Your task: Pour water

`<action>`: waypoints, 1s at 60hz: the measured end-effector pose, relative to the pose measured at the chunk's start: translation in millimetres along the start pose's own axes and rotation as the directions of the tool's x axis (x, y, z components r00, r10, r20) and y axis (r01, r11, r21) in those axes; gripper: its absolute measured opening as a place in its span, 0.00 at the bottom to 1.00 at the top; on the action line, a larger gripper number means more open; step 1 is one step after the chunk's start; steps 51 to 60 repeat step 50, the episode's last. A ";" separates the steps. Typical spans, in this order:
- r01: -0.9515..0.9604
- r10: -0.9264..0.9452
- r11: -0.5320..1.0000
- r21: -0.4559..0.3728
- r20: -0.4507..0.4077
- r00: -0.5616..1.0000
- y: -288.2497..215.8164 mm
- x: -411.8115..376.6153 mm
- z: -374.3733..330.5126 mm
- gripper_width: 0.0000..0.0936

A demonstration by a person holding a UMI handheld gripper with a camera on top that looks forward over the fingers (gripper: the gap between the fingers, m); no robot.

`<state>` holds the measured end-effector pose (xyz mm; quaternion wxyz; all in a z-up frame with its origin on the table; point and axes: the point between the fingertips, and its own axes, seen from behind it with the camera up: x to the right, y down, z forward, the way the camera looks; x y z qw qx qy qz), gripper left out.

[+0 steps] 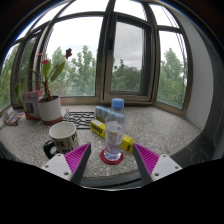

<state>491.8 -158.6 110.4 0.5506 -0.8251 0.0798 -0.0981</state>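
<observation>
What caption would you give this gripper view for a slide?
Open gripper approaching a water bottle on a windowsill counter, with a mug nearby and potted plant behind.

A clear water bottle (pixel 114 130) with a blue cap stands upright on a speckled counter (pixel 165 128), between the spread fingers of the gripper (pixel 112 160) with gaps either side. A mug (pixel 62 138) sits just left of it, a potted plant (pixel 48 95) farther back by the window (pixel 128 50).

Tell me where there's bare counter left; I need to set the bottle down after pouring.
Bare counter lies beyond the right finger, toward the window. Crowded: the bottle stands between the open gripper's fingers, the mug just left of it, a yellow box behind, and potted plants farther left. A narrow strip separates mug and pots.
</observation>
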 end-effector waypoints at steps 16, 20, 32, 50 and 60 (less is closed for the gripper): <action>0.026 -0.025 1.000 0.017 -0.046 0.999 9.2 -29.6 -166.3 0.91; 0.021 -0.019 0.999 0.029 -0.045 0.999 12.3 -37.4 -205.8 0.91; 0.019 -0.018 0.999 0.041 -0.038 0.999 23.4 -55.6 -294.4 0.91; -0.010 0.013 0.998 0.060 -0.044 0.999 27.2 -54.5 -345.9 0.91; -0.010 0.013 0.998 0.060 -0.044 0.999 27.2 -54.5 -345.9 0.91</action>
